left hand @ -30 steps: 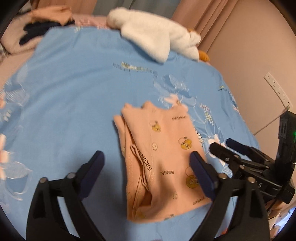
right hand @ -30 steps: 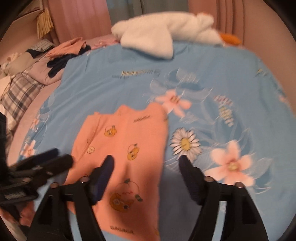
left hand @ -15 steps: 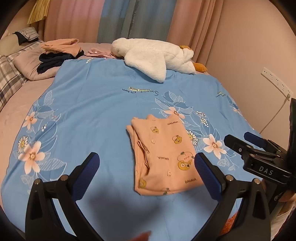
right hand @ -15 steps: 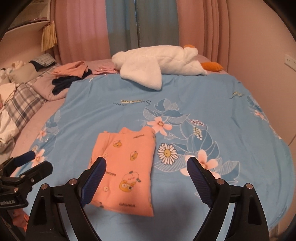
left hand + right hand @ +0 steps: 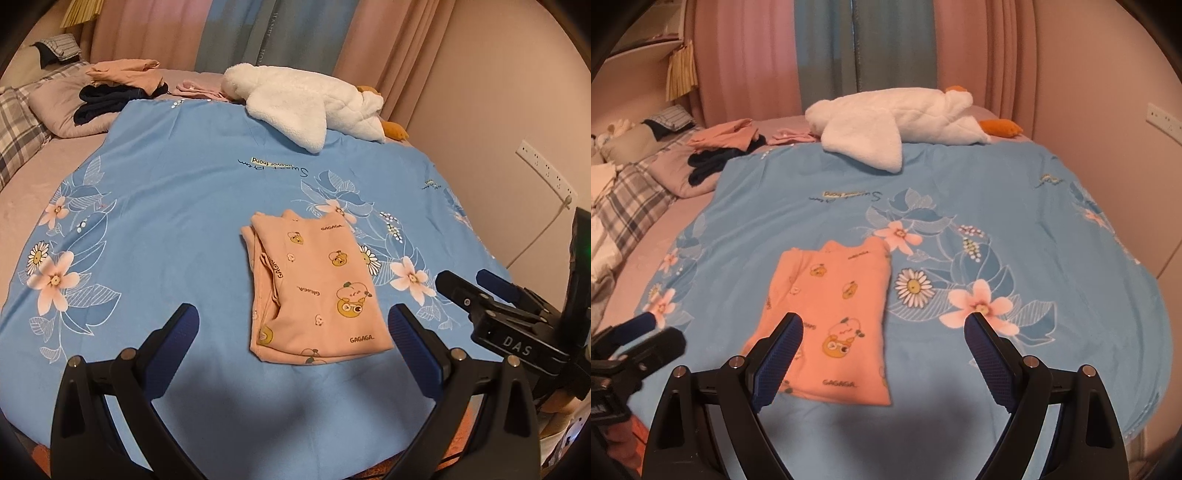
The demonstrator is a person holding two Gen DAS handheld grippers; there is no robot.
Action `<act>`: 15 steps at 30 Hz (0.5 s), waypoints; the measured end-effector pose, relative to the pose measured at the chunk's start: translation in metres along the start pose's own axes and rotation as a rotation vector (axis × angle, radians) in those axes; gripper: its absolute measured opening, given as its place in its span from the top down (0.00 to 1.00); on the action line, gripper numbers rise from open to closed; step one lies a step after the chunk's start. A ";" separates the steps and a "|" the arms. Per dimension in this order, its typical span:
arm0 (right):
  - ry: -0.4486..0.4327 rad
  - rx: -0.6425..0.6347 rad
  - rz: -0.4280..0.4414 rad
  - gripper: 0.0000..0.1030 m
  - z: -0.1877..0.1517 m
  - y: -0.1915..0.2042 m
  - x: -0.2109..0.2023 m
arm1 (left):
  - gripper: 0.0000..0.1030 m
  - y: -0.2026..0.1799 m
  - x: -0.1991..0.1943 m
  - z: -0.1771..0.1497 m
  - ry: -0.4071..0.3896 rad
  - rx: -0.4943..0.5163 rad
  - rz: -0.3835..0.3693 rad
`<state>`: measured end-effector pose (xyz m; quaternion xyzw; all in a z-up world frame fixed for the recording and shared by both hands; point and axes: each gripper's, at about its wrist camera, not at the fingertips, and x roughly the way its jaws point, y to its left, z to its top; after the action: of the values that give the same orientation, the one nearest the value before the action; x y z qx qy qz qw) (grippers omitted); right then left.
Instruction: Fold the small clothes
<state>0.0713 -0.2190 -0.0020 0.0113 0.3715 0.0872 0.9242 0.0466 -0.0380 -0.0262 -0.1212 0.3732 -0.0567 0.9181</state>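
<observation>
A small peach baby garment with bear prints lies folded into a neat rectangle on the blue flowered bedspread. It also shows in the right wrist view. My left gripper is open and empty, held back above the garment's near edge. My right gripper is open and empty, just right of the garment's near end. The right gripper also shows at the right of the left wrist view, and the left gripper at the left edge of the right wrist view.
A white plush goose lies at the far end of the bed. A pile of peach and dark clothes sits on the pillows at far left. A wall with a socket strip runs along the right.
Both grippers have pulled back and up from the folded garment, so much more of the bed shows. The garment lies still, and both grippers stay open.
</observation>
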 end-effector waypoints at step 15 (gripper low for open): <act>-0.012 -0.005 -0.026 0.14 -0.004 0.000 -0.006 | 0.01 -0.004 -0.010 -0.006 -0.028 0.029 0.043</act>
<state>0.0643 -0.2199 -0.0002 0.0047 0.3661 0.0762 0.9274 0.0349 -0.0407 -0.0229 -0.1007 0.3618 -0.0404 0.9259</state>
